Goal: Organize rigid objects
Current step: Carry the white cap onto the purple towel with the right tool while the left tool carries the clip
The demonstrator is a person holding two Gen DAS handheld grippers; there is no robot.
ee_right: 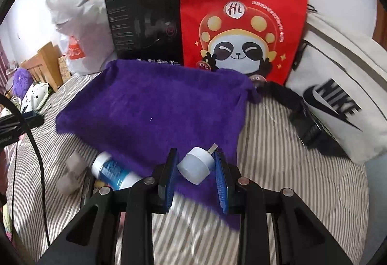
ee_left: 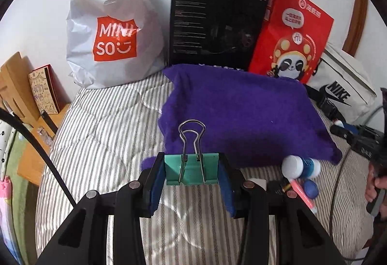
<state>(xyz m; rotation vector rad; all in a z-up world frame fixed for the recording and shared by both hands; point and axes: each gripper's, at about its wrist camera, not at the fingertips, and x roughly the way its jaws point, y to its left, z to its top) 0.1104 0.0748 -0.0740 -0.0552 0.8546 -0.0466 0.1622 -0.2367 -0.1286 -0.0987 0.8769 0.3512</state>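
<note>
My left gripper (ee_left: 191,169) is shut on a green binder clip (ee_left: 191,169) with its wire handles pointing up, held at the near edge of a purple towel (ee_left: 241,115) spread on the striped bed. My right gripper (ee_right: 196,164) is shut on a small white round USB light (ee_right: 197,164), its metal plug pointing up right, over the towel's (ee_right: 154,107) near edge. A blue-labelled white bottle (ee_right: 112,172) lies left of the right gripper; it also shows in the left wrist view (ee_left: 301,165), beside a pink pen (ee_left: 302,195) and a blue cap (ee_left: 310,188).
Behind the towel stand a white Miniso bag (ee_left: 113,30), a black box (ee_left: 212,23), a red panda bag (ee_right: 241,18) and a white Nike bag (ee_right: 338,100). A wooden bedside shelf (ee_left: 21,95) is at the left. Black cables (ee_right: 36,144) cross the bed.
</note>
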